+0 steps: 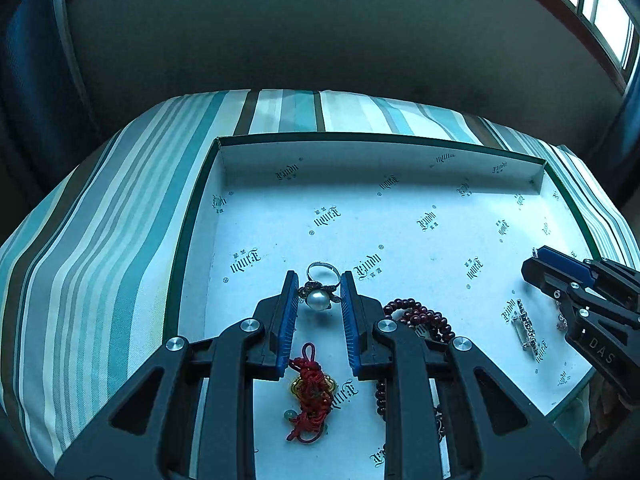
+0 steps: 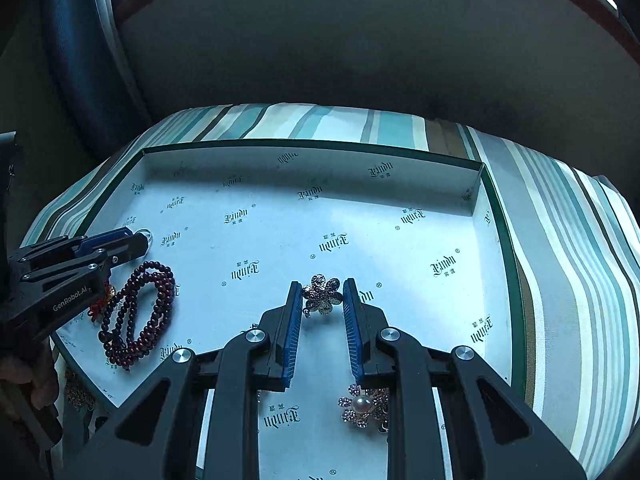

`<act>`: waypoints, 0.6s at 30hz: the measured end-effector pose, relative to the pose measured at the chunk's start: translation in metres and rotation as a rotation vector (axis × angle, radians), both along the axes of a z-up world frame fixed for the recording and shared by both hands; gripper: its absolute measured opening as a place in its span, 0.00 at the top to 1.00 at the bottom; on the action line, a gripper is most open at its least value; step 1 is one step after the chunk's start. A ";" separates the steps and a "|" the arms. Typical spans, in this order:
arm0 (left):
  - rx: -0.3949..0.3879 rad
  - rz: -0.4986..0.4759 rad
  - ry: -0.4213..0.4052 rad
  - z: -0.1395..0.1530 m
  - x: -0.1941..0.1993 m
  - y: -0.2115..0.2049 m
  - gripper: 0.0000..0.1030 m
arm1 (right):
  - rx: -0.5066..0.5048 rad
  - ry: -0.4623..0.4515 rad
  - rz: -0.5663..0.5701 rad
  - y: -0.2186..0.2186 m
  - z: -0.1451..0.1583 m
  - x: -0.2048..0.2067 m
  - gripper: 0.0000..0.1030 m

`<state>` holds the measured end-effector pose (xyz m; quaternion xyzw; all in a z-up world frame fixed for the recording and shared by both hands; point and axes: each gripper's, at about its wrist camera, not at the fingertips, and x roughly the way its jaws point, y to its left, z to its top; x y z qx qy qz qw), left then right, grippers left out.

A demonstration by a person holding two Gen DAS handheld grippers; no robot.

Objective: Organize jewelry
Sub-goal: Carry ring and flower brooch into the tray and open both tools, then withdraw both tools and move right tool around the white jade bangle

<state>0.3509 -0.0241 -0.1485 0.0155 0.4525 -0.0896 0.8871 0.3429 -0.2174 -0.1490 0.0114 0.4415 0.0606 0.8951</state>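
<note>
Two black blue-padded grippers: left gripper (image 1: pixel 319 294) clamped on silver pearl ring (image 1: pixel 319 299), right gripper (image 2: pixel 322 295) clamped on rhinestone flower brooch (image 2: pixel 322 294), both over white printed-paper box lid (image 1: pixel 400 224).

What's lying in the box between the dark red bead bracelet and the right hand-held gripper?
A silver rhinestone bar pin lies between the bead bracelet and the right hand-held gripper, seen in the left wrist view.

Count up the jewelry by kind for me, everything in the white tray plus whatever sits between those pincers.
Pearl ring: 1
Flower brooches: 2
Dark red bead strand: 1
Red knotted charm: 1
Rhinestone bar clip: 1
Total: 6
</note>
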 end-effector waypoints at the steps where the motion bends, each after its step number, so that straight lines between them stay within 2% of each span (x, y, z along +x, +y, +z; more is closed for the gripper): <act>1: -0.001 0.003 0.001 -0.001 0.000 0.001 0.80 | -0.001 0.003 0.000 0.000 -0.001 0.001 0.79; 3: 0.004 0.000 -0.003 -0.001 -0.002 0.001 0.77 | 0.008 0.006 0.000 -0.001 -0.003 0.000 0.79; 5: 0.007 -0.001 -0.004 0.000 -0.003 0.000 0.67 | 0.021 0.002 0.001 -0.001 -0.004 0.000 0.76; 6: 0.006 -0.002 -0.005 0.001 -0.003 0.000 0.62 | 0.026 0.002 0.002 -0.001 -0.004 0.000 0.72; 8: 0.007 -0.002 -0.009 0.001 -0.003 -0.001 0.61 | 0.026 0.002 -0.002 -0.001 -0.003 -0.001 0.59; 9: 0.011 -0.003 -0.010 0.001 -0.004 -0.001 0.61 | 0.028 0.000 -0.003 -0.001 -0.003 -0.002 0.57; 11: 0.014 -0.007 -0.012 0.001 -0.006 -0.002 0.59 | 0.026 -0.005 -0.006 -0.002 0.000 -0.003 0.56; 13: 0.012 -0.004 -0.016 0.003 -0.008 -0.002 0.51 | 0.028 -0.017 -0.012 -0.004 0.007 -0.008 0.56; 18: 0.001 0.003 -0.036 0.017 -0.021 0.001 0.45 | 0.035 -0.049 -0.032 -0.007 0.029 -0.028 0.56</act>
